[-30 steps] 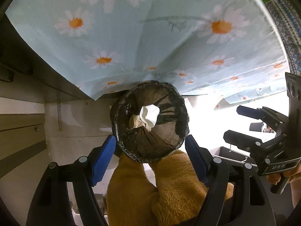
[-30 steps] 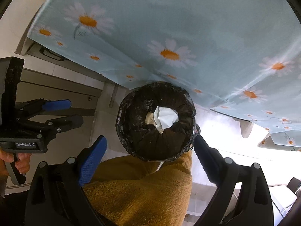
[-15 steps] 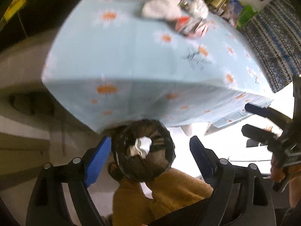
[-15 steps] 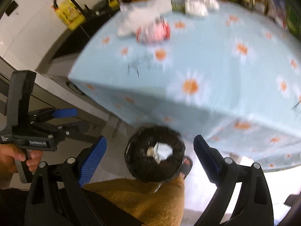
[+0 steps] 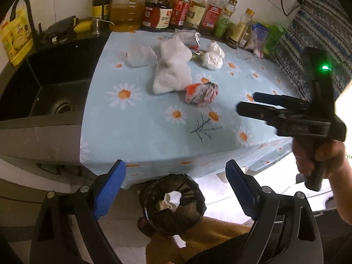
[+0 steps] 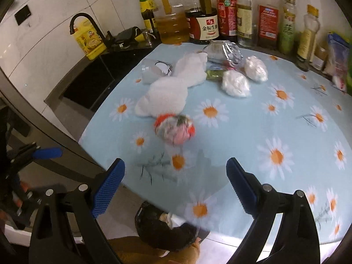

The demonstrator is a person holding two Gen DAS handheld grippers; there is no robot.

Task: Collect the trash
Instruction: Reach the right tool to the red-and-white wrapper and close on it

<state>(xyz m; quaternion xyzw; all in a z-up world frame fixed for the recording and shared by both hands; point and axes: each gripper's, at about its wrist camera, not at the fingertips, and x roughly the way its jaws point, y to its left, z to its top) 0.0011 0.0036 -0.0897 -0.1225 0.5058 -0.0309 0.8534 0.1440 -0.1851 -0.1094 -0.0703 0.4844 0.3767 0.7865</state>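
Observation:
A black-lined bin (image 5: 173, 204) with a white tissue (image 5: 172, 199) inside stands on the floor under the table's front edge. On the daisy tablecloth (image 5: 136, 127) lie a crumpled red-and-white wrapper (image 5: 201, 93), a white cloth (image 5: 173, 74), a clear bag (image 5: 139, 55) and white wads (image 5: 212, 59). My left gripper (image 5: 175, 171) hangs above the bin, its jaws opening with nothing between them. My right gripper (image 6: 175, 167) is open and bare over the front of the cloth, just short of the wrapper (image 6: 175, 129). A silver foil bag (image 6: 223, 51) lies further back.
A dark sink (image 5: 33, 83) adjoins the table on the left. Several bottles (image 5: 193, 11) line the back wall, with a yellow jug (image 6: 90, 41) by the tap. The person's brown trouser leg (image 5: 198, 242) is beside the bin. A hand (image 5: 319, 160) holds the right gripper.
Both grippers rose from just over the bin, below the table edge, to above the tabletop. The bin slid to the bottom of both views. The left jaws spread wider.

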